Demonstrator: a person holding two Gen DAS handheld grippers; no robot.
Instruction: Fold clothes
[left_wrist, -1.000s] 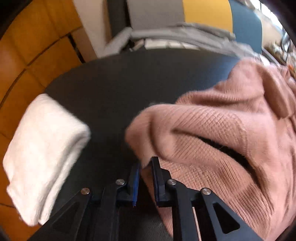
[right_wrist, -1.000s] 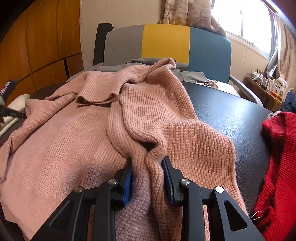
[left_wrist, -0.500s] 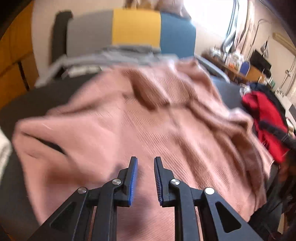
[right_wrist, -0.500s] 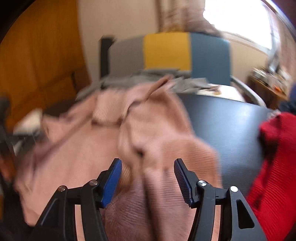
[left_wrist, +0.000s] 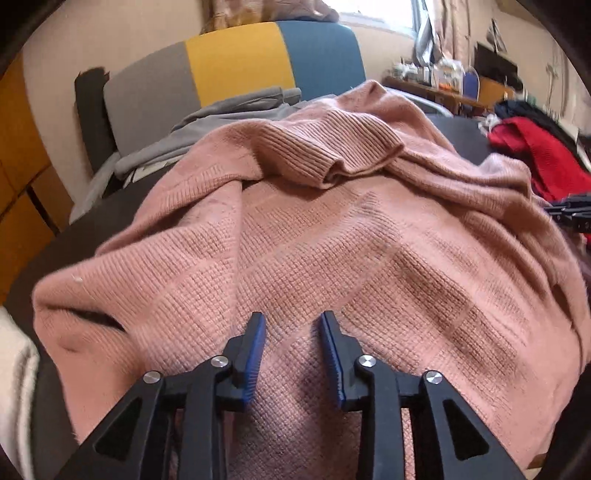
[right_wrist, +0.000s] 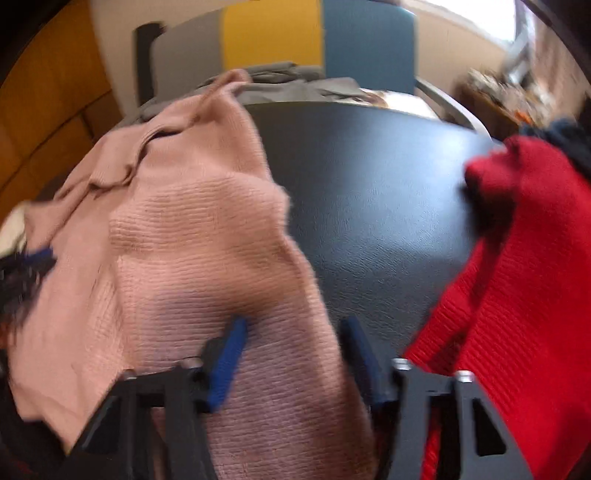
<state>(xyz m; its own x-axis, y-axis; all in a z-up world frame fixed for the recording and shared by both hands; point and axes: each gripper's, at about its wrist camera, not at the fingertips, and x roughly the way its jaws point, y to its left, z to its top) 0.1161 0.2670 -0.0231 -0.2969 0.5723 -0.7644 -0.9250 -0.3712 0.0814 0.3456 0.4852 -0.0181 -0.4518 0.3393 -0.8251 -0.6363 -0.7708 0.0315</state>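
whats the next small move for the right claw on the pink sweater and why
Probably finish the pinch on the sweater's right edge, then carry it inward. The right claw is closing, its jaws not yet pressing, with the pink sweater's edge between them beside bare black table. The left claw is opening above the spread knit, holding nothing, so the fold likely falls to the right.

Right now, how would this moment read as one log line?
step: folding pink sweater | left jaws: opening, nothing gripped | right jaws: closing around sweater edge | red sweater: waiting
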